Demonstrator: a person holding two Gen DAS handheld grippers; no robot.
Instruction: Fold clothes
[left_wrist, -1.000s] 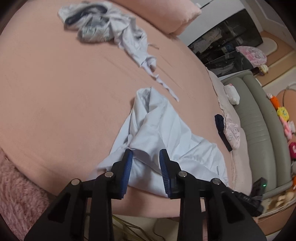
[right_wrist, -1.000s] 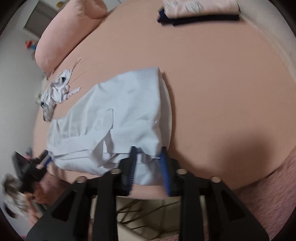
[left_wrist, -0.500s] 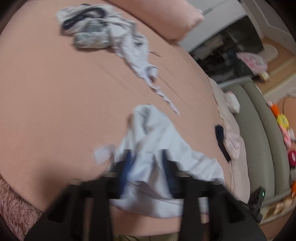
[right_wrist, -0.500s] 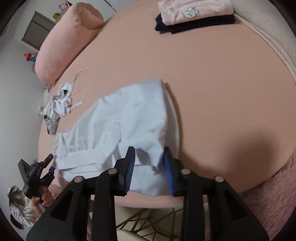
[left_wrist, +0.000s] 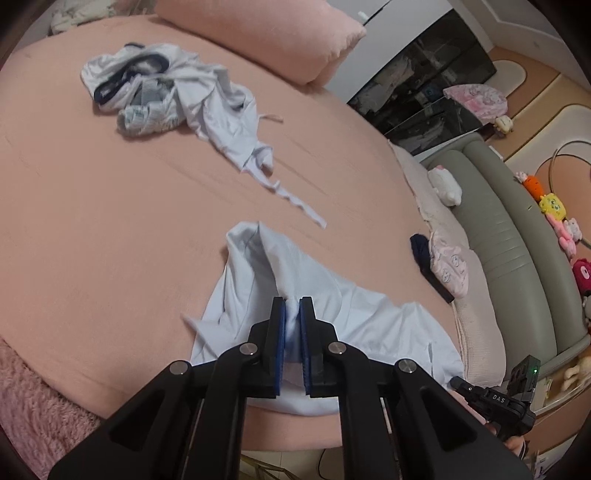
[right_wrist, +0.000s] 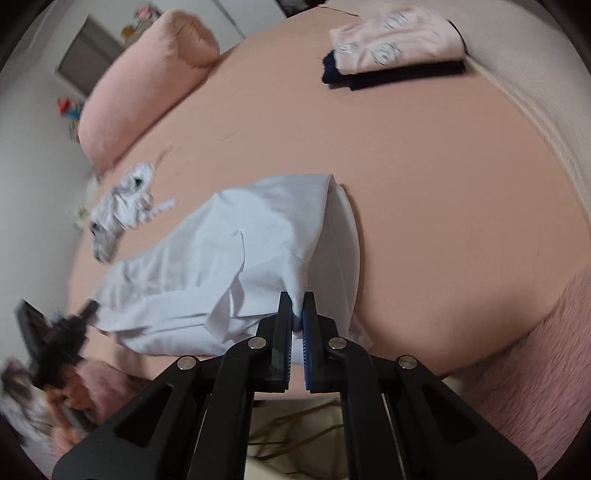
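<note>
Left gripper (left_wrist: 291, 306) is clamped on a raised fold of the pale blue garment (left_wrist: 258, 280); cloth is seen pinched between the blue pads, jaws nearly together. Right gripper (right_wrist: 297, 301) is likewise clamped on a bunched edge of the same garment (right_wrist: 221, 236), jaws narrow with fabric between them.

Bed (left_wrist: 92, 221): covered in a peach sheet, fills most of both views. Near edge is bordered by a fuzzy pink blanket (right_wrist: 535, 354).

Pink pillow (left_wrist: 258, 33): lies at the far end of the bed; also seen far left in the right wrist view (right_wrist: 147, 81).

Grey-green sofa (left_wrist: 517, 236): seen right of the bed, with soft toys (left_wrist: 554, 206) beyond it.

Pale blue garment: spread crumpled on the near part of the bed, held up at two points along its near edge, the rest lying on the sheet.

Unfolded pile (left_wrist: 159, 88): white and pale clothes with a dark trim, far left on the bed, well apart from the held garment. A thin strap is trailed from it toward the garment.

Folded stack (right_wrist: 395, 51): pink printed piece on top of a dark navy one, at the far right of the bed.
</note>
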